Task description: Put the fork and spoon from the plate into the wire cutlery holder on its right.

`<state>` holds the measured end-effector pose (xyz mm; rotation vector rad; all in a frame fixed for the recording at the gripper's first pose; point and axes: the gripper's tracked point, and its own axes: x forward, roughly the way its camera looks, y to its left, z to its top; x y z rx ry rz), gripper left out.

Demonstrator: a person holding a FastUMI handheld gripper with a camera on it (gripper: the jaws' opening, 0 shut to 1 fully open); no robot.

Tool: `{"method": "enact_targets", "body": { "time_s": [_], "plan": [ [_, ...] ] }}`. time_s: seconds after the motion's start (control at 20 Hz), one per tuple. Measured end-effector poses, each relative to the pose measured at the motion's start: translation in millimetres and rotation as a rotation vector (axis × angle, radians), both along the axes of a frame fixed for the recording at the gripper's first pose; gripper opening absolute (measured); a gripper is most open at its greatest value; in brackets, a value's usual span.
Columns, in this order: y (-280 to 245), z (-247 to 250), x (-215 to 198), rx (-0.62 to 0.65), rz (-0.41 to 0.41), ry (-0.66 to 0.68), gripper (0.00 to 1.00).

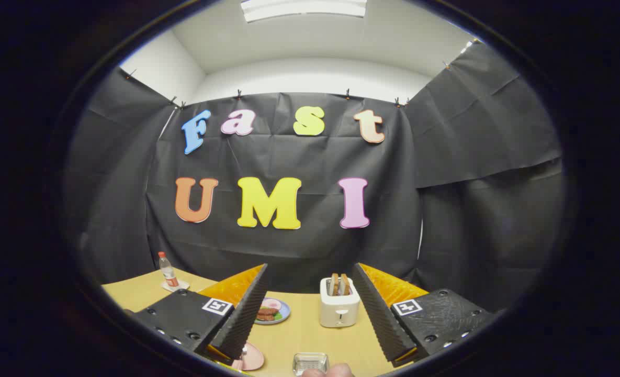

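My gripper (310,267) is open and held well above the wooden table (304,335), with nothing between its fingers. Low down, by the base of the left finger, lies a small pink plate (252,359), partly hidden by that finger. A shiny bit of cutlery (244,352) sticks up from it; I cannot tell whether it is the fork or the spoon. To the plate's right stands the square wire cutlery holder (311,362). A person's fingers (326,372) show just in front of the holder.
A white toaster (339,306) with two slices in it stands beyond the holder. A blue plate of food (272,311) lies left of the toaster. At the table's far left a bottle (168,271) stands on a white coaster. Black cloth walls close the booth.
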<state>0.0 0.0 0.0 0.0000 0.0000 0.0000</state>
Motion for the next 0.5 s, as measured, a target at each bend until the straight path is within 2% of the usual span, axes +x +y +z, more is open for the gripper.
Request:
{"method": "enact_targets", "body": {
  "time_s": [0.35,0.5],
  "plan": [
    [14.0,-17.1,-6.2,0.022,-0.016,0.058,0.95],
    [19.5,-19.6,-11.8,0.024,0.001,0.070,0.95]
  ]
}}
